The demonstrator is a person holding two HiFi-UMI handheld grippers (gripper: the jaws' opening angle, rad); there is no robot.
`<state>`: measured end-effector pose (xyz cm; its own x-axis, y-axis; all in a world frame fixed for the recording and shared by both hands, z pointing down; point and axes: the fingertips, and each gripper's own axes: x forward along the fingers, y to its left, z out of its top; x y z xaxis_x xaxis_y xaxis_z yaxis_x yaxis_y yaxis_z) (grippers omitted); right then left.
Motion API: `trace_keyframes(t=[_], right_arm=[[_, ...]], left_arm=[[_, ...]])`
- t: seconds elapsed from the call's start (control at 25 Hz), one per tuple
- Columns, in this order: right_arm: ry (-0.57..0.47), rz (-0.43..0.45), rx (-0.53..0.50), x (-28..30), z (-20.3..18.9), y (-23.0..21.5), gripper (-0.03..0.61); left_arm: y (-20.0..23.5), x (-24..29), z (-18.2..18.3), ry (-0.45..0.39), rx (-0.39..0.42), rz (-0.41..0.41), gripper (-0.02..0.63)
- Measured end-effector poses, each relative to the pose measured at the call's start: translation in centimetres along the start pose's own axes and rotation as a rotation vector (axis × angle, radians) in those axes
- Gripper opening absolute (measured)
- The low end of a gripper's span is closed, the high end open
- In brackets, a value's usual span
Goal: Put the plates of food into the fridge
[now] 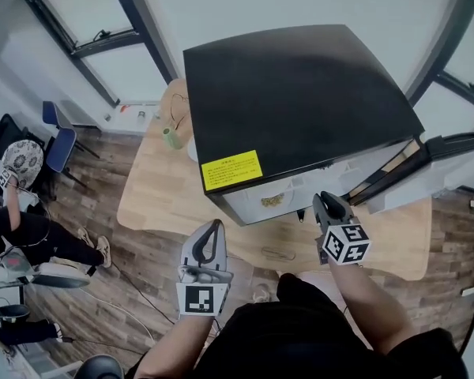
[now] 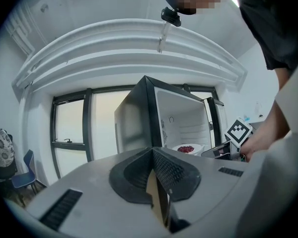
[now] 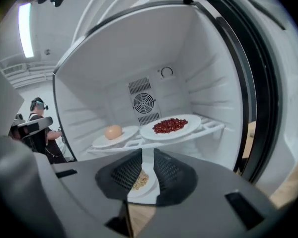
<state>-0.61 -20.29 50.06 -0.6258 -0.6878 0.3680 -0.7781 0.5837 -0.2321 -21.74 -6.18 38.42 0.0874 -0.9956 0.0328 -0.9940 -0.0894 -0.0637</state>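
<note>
Fridge [image 3: 213, 83] open. Shelf [image 3: 211, 127]: red-food plate [image 3: 171, 125] at right edge, pale-lump plate [image 3: 114, 133] at left. Grain plate [image 3: 139, 181] on fridge floor, front edge. Right gripper [image 3: 147, 151] narrowly parted, empty; left gripper [image 2: 152, 148] closed, empty. Loading looks finished; door left to close.

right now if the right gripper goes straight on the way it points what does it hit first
Probably the plate of grains on the floor of the fridge, seen between the open jaws of the right gripper, below the shelf. How far off is unclear.
</note>
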Motion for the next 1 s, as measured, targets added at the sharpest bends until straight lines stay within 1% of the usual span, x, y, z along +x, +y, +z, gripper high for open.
trace_keyframes(t=[0.12,0.28,0.44,0.56,0.64,0.88,1.0], right_arm=[[-0.060,0.051,-0.066,-1.9,2.0,0.8,0.074],[-0.128,0.073,-0.087,-4.1,4.4,1.1,0.054],[-0.178,0.113,-0.142,-5.7,6.0,1.8,0.052],[-0.187,0.132,-0.169,-6.3,6.4,1.8,0.023],[-0.187,0.131,-0.170,-6.4,6.6,1.5,0.023],[-0.188,0.127,-0.175,-6.3,7.1,0.6,0.023],[-0.189,0.127,-0.167,-6.0,7.2,0.4,0.022]], left_arm=[[-0.8,0.1,0.6,-0.016,0.012,-0.025,0.004],[-1.3,0.3,1.3,-0.041,0.009,-0.030,0.004],[-1.6,0.0,1.6,-0.047,0.020,-0.026,0.005],[-1.9,-0.1,1.6,-0.047,0.002,-0.019,0.005],[-1.6,-0.1,1.7,-0.045,0.015,-0.007,0.004],[-1.6,0.5,2.3,-0.067,-0.002,0.007,0.004],[-1.6,0.9,1.8,-0.058,0.011,0.006,0.003]])
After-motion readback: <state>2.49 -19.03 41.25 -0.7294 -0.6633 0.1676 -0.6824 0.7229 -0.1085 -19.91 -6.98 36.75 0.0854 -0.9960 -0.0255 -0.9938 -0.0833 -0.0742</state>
